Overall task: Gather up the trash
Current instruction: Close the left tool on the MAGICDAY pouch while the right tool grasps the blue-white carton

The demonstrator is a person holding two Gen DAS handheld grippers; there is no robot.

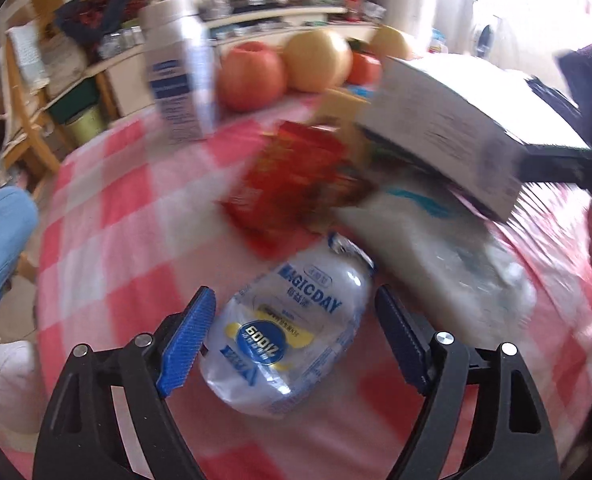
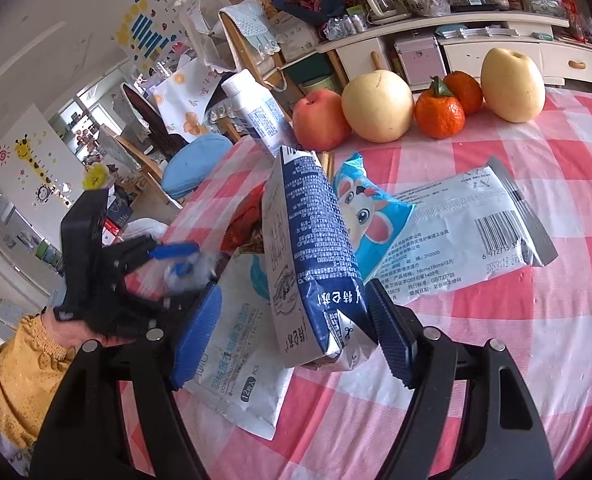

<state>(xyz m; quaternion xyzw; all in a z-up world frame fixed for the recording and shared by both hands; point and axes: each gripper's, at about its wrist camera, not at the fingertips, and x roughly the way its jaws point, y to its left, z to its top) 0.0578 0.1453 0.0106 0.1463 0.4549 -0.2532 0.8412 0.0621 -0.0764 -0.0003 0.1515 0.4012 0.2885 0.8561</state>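
In the left wrist view my left gripper (image 1: pixel 294 300) is shut on a clear plastic pouch (image 1: pixel 292 336) with blue and yellow print. The pouch stays sharp while the table behind it blurs. The right wrist view shows that gripper (image 2: pixel 180 260) at the left, over the table edge. My right gripper (image 2: pixel 296 300) is shut on a flattened blue and white milk carton (image 2: pixel 307 248), held tilted above the table. The same carton (image 1: pixel 435 120) is blurred in the left view's upper right. A red snack wrapper (image 1: pixel 292 184) lies beyond the pouch.
On the red and white checked tablecloth (image 2: pixel 495 360) lie a white wipes pack (image 2: pixel 236 360), a blue rabbit bag (image 2: pixel 371 216) and a grey barcode pack (image 2: pixel 467 236). Behind stand a white bottle (image 2: pixel 256 112), an apple (image 2: pixel 319 120), pears and tangerines. A blue-cushioned chair (image 2: pixel 196 168) is left.
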